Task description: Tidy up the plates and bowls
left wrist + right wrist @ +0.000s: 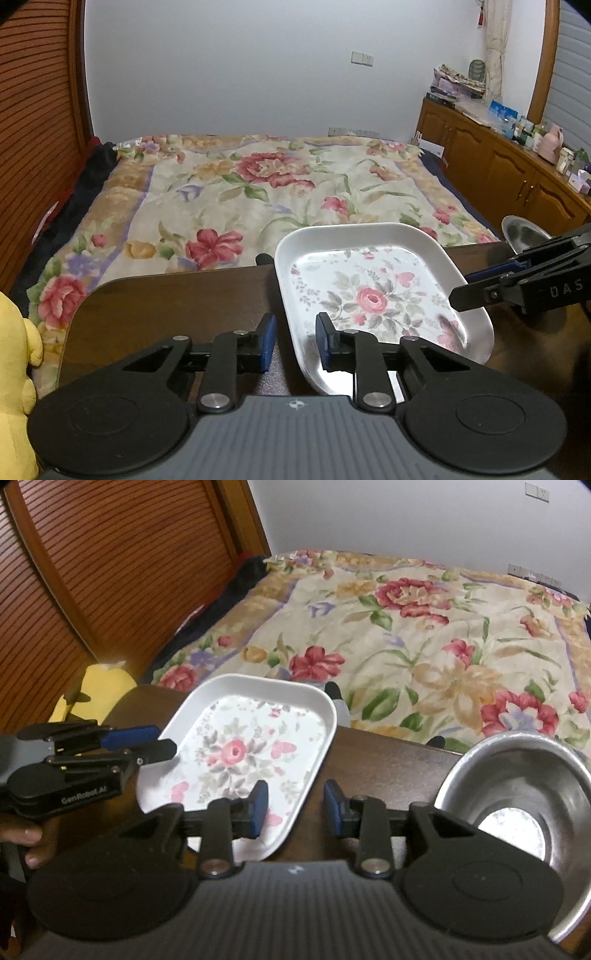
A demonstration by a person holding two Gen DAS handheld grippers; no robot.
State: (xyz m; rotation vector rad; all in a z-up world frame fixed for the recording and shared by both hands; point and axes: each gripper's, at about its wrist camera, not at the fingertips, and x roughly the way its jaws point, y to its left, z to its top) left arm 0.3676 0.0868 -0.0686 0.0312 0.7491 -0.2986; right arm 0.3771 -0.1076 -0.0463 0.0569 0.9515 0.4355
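Both claws straddle opposite rims of the floral plate [373, 291] on the table [177, 302], not yet clamped. Left claw [295, 341] and right claw [295, 808] part-open, empty. Next: close, lift level together.

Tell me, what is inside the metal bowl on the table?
The metal bowl looks empty: only its shiny wall and a bright reflection on the bottom show. The right gripper body covers its near part, so that part is unseen.

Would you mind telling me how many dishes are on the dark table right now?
2. The floral plate lies on the table between the two grippers; the metal bowl stands to its right, near the table's edge. Others may lie outside both views.
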